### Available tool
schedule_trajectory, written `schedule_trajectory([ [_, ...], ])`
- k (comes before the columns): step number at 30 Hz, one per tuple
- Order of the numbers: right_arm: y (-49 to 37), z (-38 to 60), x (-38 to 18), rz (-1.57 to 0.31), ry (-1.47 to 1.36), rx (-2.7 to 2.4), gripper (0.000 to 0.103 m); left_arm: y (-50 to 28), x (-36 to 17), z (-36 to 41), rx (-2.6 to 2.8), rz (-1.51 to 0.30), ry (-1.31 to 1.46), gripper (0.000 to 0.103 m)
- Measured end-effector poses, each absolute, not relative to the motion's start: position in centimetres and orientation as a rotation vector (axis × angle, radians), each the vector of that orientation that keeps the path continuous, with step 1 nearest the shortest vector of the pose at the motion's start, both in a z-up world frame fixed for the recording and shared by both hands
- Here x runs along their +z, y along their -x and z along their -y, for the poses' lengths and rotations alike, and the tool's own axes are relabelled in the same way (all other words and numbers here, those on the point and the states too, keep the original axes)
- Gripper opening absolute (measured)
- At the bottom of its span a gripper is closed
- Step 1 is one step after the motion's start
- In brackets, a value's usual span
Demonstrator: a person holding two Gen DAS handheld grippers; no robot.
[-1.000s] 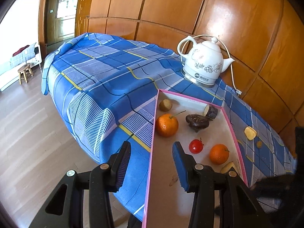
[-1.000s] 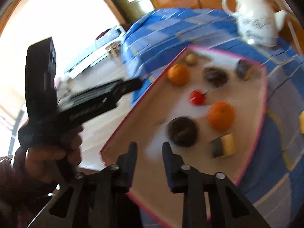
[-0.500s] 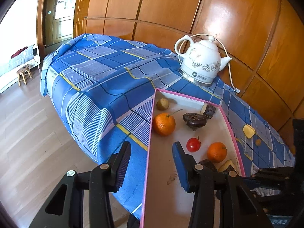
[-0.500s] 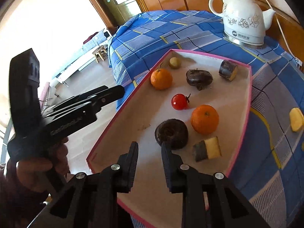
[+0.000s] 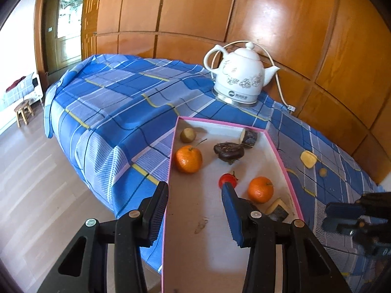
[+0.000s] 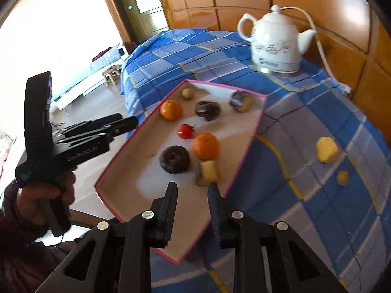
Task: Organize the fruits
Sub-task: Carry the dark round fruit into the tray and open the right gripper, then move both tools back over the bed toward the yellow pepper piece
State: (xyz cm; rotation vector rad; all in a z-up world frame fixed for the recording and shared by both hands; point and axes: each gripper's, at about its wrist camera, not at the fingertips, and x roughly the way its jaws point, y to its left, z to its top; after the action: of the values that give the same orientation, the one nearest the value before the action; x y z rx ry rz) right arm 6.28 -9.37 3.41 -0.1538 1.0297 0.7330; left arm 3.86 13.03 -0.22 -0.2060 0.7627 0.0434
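Ahead of right claw (image 6: 191, 194), spread, empty: fruit tray (image 6: 256, 124); left claw (image 5: 194, 199) spread.

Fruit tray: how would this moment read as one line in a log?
left gripper open, empty | right gripper open, empty | tray holds two oranges, tomato | two yellow pieces outside on cloth

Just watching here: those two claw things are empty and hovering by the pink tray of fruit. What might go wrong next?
The pink tray juts past the table edge near the right gripper, so a downward push could tip it. Round fruit like the orange and the small tomato may roll if nudged. Two yellow pieces still lie loose on the tablecloth, and a careless sweep might knock them away.
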Motion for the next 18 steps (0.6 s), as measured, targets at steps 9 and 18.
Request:
schedule_trajectory([
  [9,-7.2,15.3,3.9,-1.015,0.149,0.594,0.030,-3.5,0.9,-10.9,0.008,-0.740,0.138,0.046],
  [18,-8.0,22.5,2.7,-1.042,0.109,0.420,0.032,-3.5,1.3,-8.4,-0.040,-0.743,0.078,0.046],
])
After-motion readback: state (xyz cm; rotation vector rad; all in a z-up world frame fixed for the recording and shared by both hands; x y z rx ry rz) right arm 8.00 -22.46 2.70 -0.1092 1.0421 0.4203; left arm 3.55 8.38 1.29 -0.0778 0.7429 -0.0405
